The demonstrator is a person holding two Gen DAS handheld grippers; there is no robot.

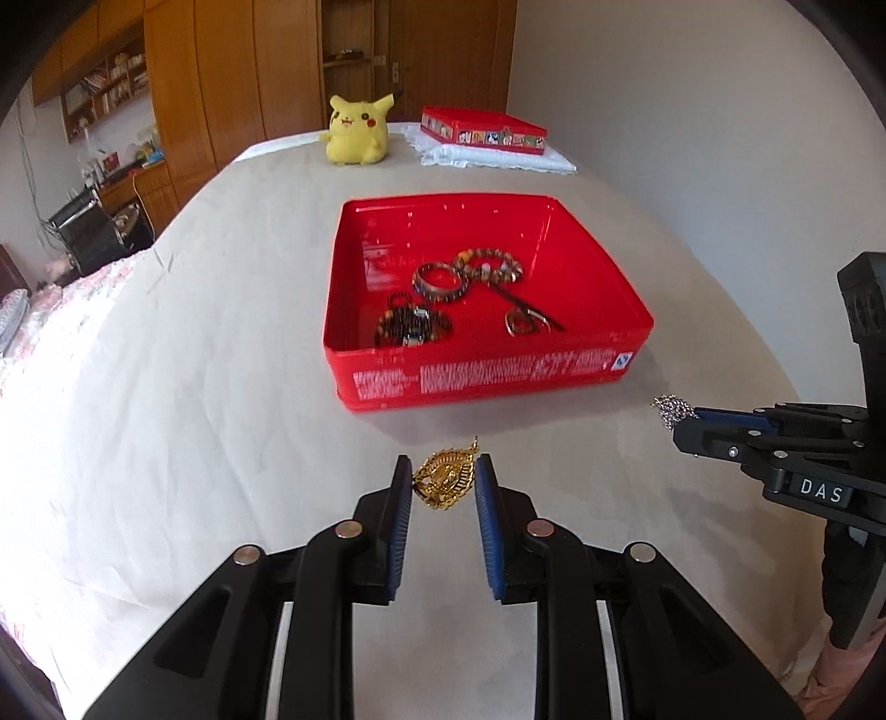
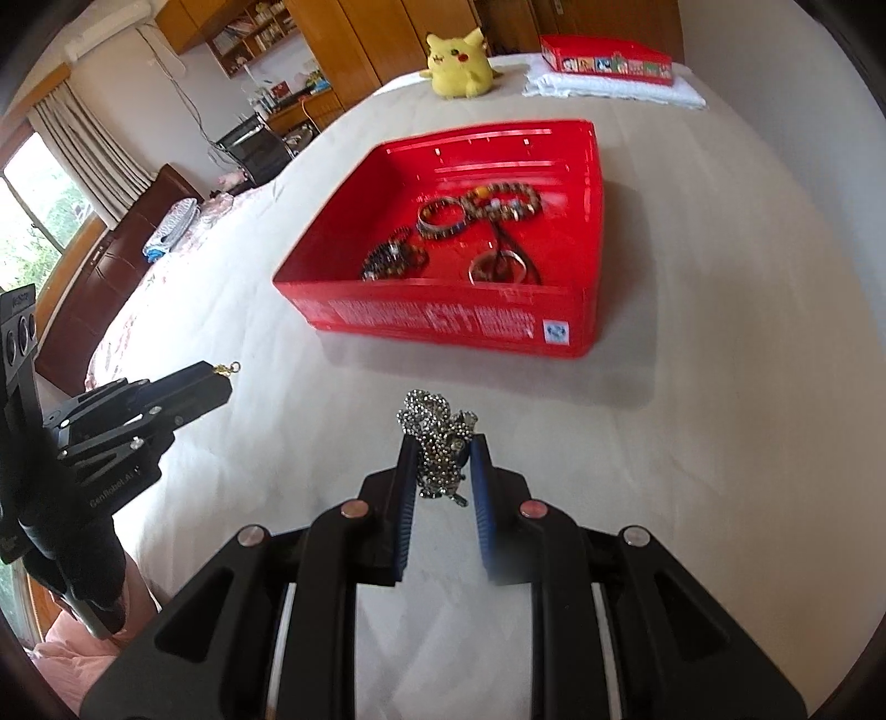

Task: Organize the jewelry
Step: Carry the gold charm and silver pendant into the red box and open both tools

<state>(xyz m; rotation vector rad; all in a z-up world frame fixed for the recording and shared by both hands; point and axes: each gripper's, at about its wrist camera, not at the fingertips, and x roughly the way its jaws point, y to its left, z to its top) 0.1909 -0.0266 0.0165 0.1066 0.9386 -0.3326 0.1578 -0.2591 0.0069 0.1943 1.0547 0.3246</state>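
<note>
A wide bed [image 1: 194,343] under a pale cream sheet fills the room ahead of the fingers. Beyond their tips, wooden wardrobes [image 1: 232,72] line the far wall, with a plain white wall [image 1: 664,111] off to the right. Left of the fingers stand bookshelves [image 2: 249,33] over a cluttered desk [image 2: 288,111], and a curtained window [image 2: 39,210] lets daylight in.

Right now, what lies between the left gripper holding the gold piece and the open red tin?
Nothing: in the left wrist view only bare bedcover lies between the left gripper, shut on the gold pendant, and the red tin.
</note>
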